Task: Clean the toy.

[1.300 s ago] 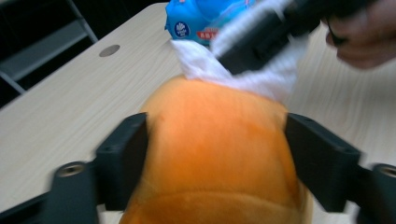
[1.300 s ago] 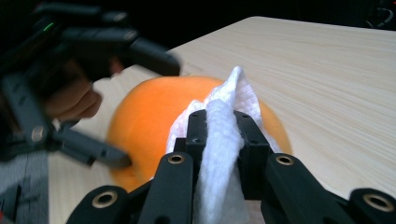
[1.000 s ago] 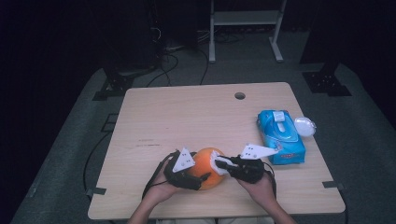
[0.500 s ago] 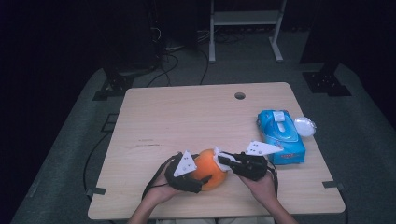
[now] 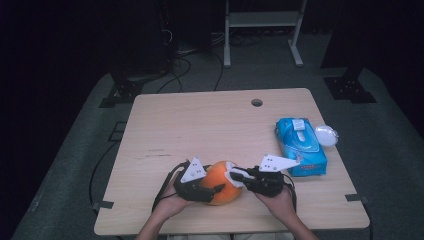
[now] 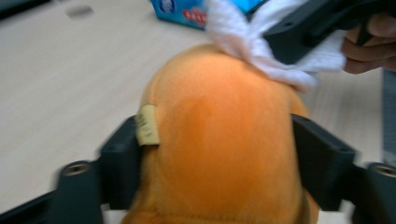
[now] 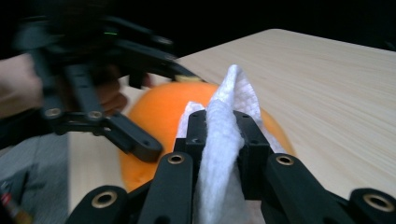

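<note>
Orange plush ball clamped by left gripper; right gripper pinches white wipe; blue wipes pack near.

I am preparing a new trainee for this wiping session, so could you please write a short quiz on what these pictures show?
1. True or false: the left hand-held gripper clamps the orange ball.
2. What does the right hand-held gripper hold? A) a white wipe B) a spoon C) nothing
3. Fill in: the blue wipe pack lies near the table's ____ edge, seen from the person.

Key: 1 true. 2 A, the white wipe is pinched between its jaws and rests on the ball. 3 right.
</note>
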### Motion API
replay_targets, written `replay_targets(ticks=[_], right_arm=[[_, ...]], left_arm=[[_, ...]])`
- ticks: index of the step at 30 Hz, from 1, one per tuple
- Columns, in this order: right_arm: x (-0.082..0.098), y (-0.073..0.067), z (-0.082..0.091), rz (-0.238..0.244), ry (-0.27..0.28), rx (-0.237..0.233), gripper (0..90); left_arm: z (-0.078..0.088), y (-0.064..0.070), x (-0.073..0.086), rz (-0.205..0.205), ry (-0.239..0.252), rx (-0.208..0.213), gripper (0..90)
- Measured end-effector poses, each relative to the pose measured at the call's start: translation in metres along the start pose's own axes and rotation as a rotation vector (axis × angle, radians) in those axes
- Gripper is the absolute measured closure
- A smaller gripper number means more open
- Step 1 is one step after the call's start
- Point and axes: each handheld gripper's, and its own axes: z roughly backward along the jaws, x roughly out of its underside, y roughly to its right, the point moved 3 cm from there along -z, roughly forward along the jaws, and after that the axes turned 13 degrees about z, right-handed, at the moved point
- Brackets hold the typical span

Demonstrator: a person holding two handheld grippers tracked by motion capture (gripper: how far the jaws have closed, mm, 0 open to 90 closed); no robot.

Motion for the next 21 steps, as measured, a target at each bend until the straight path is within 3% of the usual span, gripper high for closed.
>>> replay_targets(ticks=[2, 4, 8, 11, 13, 16, 21], right_arm=[[0.002, 0.008, 0.002, -0.036, -0.002, 0.039, 77.2], [0.01, 0.02, 0.0, -0.105, -0.03, 0.074, 77.2], [0.032, 0.028, -0.007, -0.185, -0.102, 0.103, 77.2], [0.023, 0.022, -0.006, -0.162, -0.077, 0.091, 77.1], [0.012, 0.013, -0.005, -0.139, -0.027, 0.053, 77.1], [0.005, 0.004, -0.008, -0.1, -0.01, 0.034, 76.7], [0.025, 0.02, -0.009, -0.193, -0.07, 0.098, 76.9]], left_arm=[[0.0, 0.003, -0.002, -0.07, 0.027, -0.061, 34.5], [-0.001, 0.002, 0.0, -0.048, 0.006, -0.039, 34.4], [0.0, -0.005, 0.008, -0.033, -0.01, -0.015, 34.4], [0.003, -0.011, 0.011, -0.003, -0.007, 0.005, 34.3], [0.005, -0.013, 0.014, 0.026, 0.0, 0.031, 34.4], [0.006, -0.014, 0.017, 0.034, 0.002, 0.053, 34.7], [0.007, -0.017, 0.018, 0.038, -0.001, 0.063, 34.7]])
